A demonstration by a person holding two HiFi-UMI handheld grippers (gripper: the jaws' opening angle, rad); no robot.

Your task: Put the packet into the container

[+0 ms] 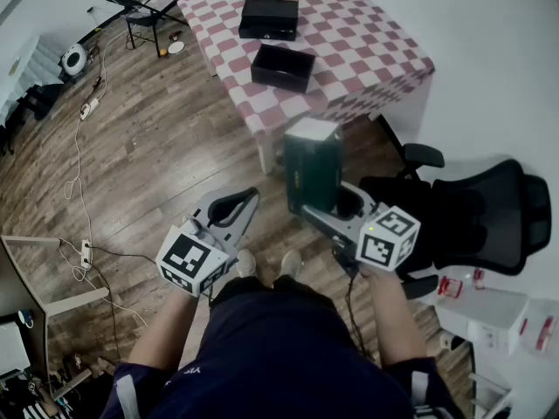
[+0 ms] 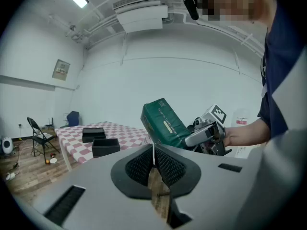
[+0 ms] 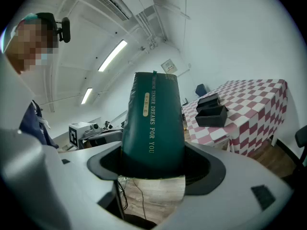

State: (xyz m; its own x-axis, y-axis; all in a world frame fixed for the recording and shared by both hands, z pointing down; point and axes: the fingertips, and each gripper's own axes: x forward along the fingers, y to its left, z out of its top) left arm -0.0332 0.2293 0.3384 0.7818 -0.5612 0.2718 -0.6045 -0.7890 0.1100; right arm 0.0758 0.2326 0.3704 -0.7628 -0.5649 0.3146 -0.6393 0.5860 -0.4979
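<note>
While the fingers of your right gripper (image 3: pixel 152 164) clamp the green packet (image 3: pixel 152 123) by one end, it looks light, smooth and slightly soft, so grip it firmly nearer the middle. The fingers of your left gripper (image 2: pixel 154 163) are together, empty. The container (image 1: pixel 282 66) stands well ahead of both.

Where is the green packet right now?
In the head view, the green packet is right of centre, clamped in the right hand-held gripper above the floor, short of the checkered table that carries the open black container.
</note>
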